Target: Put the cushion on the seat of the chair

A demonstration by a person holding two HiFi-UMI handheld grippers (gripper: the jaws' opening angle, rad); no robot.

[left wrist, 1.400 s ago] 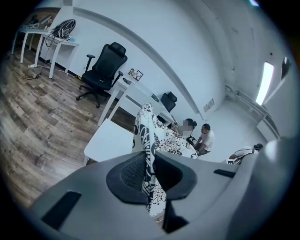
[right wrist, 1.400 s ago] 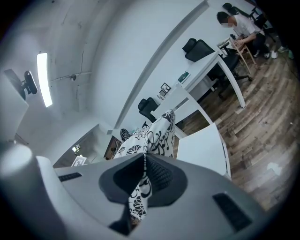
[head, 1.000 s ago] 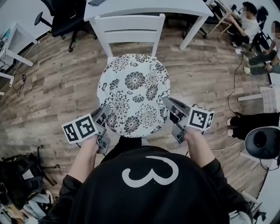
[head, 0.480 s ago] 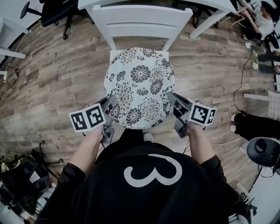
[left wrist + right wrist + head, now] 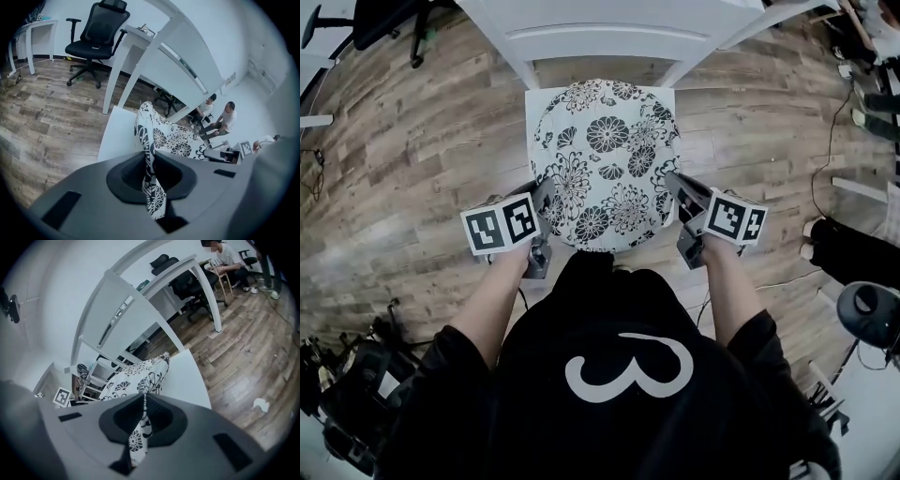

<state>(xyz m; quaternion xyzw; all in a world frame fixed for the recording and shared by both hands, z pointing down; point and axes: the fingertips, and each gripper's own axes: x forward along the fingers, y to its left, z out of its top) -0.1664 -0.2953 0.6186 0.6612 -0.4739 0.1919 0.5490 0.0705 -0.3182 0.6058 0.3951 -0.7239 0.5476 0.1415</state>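
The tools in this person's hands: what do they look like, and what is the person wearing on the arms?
The left tool and the right tool are both grey plastic with tapering jaws. Each carries a white cube printed with black square markers: the left cube and the right cube. The person wears a black top with a large white 3; its sleeves end near the elbows.

Our head view looked steeply down; both gripper views peered closely along their jaws, sharing the cushion (image 5: 605, 164).
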